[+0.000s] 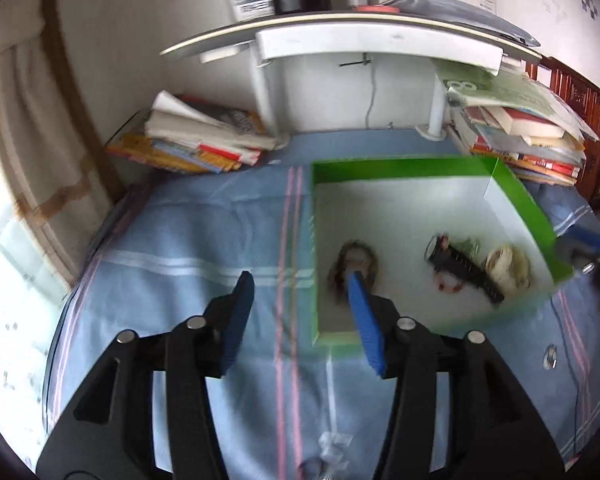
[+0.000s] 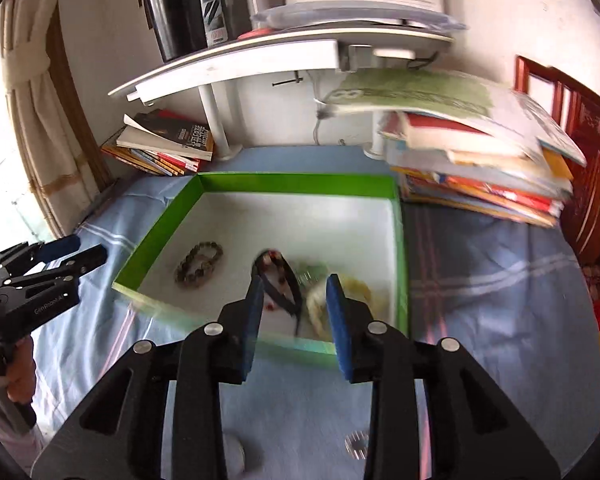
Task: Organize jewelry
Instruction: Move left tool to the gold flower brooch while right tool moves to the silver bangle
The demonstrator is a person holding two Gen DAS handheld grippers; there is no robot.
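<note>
Both grippers' jaws gape empty; the bead bracelet [image 2: 199, 265] seemingly lies in the green box [image 2: 296, 186] beyond.

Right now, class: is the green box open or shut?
Open. The green box has no lid on it, and the beaded bracelet lies visible on its white floor.

A green-walled, white-floored box [image 2: 296, 186] is sitting on a light blue cloth [image 2: 480, 264] striped in white and pink, holding a brown beaded bracelet [image 2: 199, 264], a black strap [image 1: 466, 270] and cream beads [image 1: 506, 266], with black grippers showing blue pads [image 2: 336, 320].
</note>
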